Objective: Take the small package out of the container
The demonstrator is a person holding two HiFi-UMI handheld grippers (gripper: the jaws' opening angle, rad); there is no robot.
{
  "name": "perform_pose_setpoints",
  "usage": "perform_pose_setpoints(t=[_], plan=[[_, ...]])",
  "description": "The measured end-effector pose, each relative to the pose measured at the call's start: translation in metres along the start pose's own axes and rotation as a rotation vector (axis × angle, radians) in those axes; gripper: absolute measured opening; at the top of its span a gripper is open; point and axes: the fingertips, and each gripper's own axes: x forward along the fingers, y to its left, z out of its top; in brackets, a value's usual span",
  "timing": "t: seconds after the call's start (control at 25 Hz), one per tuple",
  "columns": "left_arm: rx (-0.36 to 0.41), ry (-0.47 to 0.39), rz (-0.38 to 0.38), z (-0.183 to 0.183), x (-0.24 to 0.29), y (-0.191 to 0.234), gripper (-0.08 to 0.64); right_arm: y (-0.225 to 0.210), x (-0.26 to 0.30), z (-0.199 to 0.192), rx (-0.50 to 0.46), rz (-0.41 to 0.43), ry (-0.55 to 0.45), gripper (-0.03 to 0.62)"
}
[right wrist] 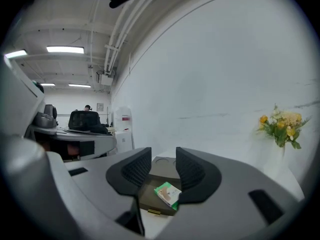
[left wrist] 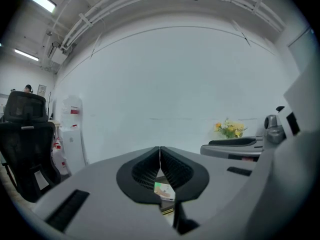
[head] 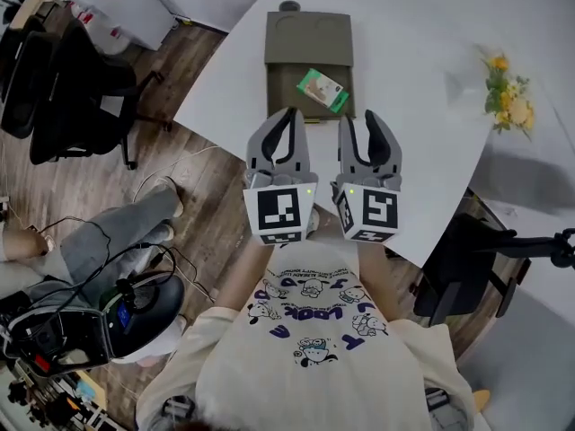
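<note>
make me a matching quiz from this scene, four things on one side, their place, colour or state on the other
1 package
2 flowers
3 left hand-held gripper
4 right hand-held gripper

A jaws apart
B in the container
C jaws together
D yellow

Pairs: 1-B, 2-D, 3-C, 4-A

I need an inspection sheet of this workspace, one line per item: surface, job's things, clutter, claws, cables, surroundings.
Surface: white table, standing on a wooden floor.
Job's things: small package lies in the olive container, near its right front corner.
Clutter: yellow flowers at the table's right.
Claws: left claw shut, empty; right claw open, empty; neither touches the package.
Cables: loose cables on the floor, left.
Surroundings: office chairs, a seated person's legs.
</note>
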Motion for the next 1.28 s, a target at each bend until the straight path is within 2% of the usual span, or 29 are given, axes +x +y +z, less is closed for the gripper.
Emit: perform_pose_setpoints(t=[0.12, 0.24, 0.48, 0.64, 0.84, 1.08, 1.28], plan=[[-0.015, 0.024, -0.016, -0.005, 0.022, 0.01, 0.016, 0.001, 0.024, -0.007, -0.031, 0.016, 0.045, 0.2], [-0.023, 0.044, -0.035, -0.009, 0.043, 0.015, 0.015, 0.0, 0.046, -0.015, -0.063, 0.027, 0.09, 0.225], [-0.024, 0.078, -0.07, -0.016, 0.076, 0.03, 0.015, 0.001, 0.085, -0.028, -0.089, 0.04, 0.148, 0.244], [-0.043, 0.117, -0.09, -0.03, 0.094, 0.047, 0.015, 0.006, 0.109, -0.044, -0.112, 0.042, 0.225, 0.252], [-0.056, 0.149, -0.096, -0.042, 0.113, 0.046, 0.015, -0.002, 0.122, -0.062, -0.116, 0.083, 0.285, 0.259], [-0.088, 0.215, -0.11, -0.064, 0.133, 0.068, 0.015, 0.008, 0.149, -0.09, -0.143, 0.119, 0.399, 0.268], [-0.107, 0.254, -0.121, -0.079, 0.143, 0.061, 0.015, 0.008, 0.156, -0.118, -0.218, 0.164, 0.496, 0.273]])
